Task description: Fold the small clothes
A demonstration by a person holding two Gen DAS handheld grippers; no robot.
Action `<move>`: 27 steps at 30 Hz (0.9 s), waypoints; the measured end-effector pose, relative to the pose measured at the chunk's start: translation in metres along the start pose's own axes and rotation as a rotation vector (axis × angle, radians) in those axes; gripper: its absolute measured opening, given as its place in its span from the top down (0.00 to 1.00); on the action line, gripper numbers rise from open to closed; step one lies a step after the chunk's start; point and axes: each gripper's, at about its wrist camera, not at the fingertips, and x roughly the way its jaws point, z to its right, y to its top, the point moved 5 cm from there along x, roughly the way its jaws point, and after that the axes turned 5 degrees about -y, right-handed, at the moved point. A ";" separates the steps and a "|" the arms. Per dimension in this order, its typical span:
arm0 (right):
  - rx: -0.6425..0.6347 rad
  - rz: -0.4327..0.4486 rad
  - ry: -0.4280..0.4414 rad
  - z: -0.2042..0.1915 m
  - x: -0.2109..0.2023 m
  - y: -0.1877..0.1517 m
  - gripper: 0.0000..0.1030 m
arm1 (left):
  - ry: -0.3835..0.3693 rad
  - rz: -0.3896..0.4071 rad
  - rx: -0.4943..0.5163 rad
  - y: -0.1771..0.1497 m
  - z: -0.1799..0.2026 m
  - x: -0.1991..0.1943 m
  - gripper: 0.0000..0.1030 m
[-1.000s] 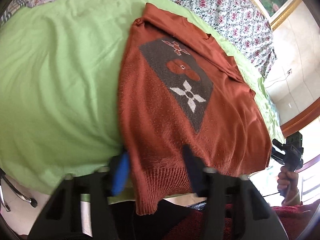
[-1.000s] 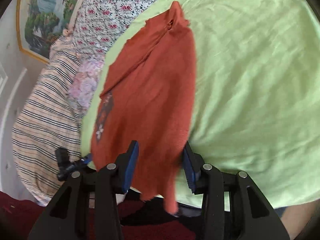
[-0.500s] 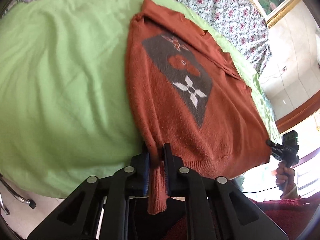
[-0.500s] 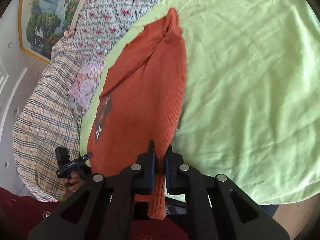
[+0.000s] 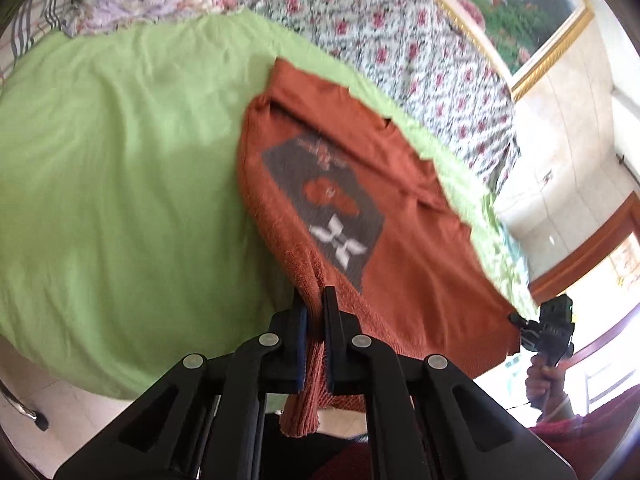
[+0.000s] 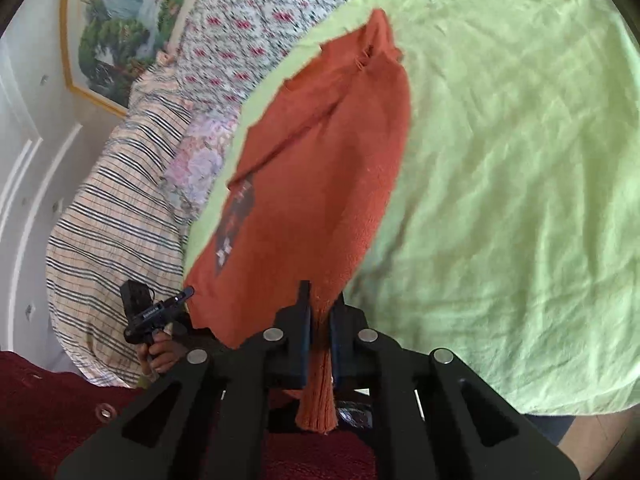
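Rust-orange knitted sweater [image 5: 404,248] spread on the green sheet [image 5: 120,184] of a bed, hem at the near edge, neck toward the far edge beside a floral cover [image 5: 400,40]

Dark panel with a white four-petal motif [image 5: 339,242] on the chest, facing up

Left gripper [image 5: 314,312] clamped on one bottom corner of the sweater, jaws pressed together with ribbed hem pinched between them, a strip of ribbing hanging down below the pads past the near edge of the bed

Right gripper [image 6: 320,308] clamped on the other bottom corner, jaws likewise pressed together on the knit, a tongue of ribbing dangling beneath

Hem lifted off the sheet at both corners and stretched between the two grippers; upper part of the sweater lying on the sheet

Right gripper [image 5: 548,328] also visible from the left wrist view, held in a hand [image 5: 544,376] at the sweater's far bottom corner; left gripper [image 6: 156,312] likewise visible from the right wrist view

Striped and plaid fabric [image 6: 112,240] heaped along the far side of the bed; framed landscape picture [image 6: 116,20] on the wall behind
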 end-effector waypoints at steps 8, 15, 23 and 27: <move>-0.046 0.148 0.060 -0.029 -0.008 0.070 0.92 | -0.035 0.132 0.061 0.077 0.028 0.010 0.96; -0.060 0.258 0.003 -0.027 0.015 0.174 0.92 | -0.019 0.231 0.092 0.175 0.038 0.058 0.97; -0.071 0.243 -0.105 -0.008 0.074 0.267 0.92 | 0.040 0.207 0.112 0.259 0.023 0.136 0.97; -0.061 0.214 -0.184 0.010 0.105 0.296 0.92 | 0.094 0.155 0.085 0.281 -0.007 0.181 0.97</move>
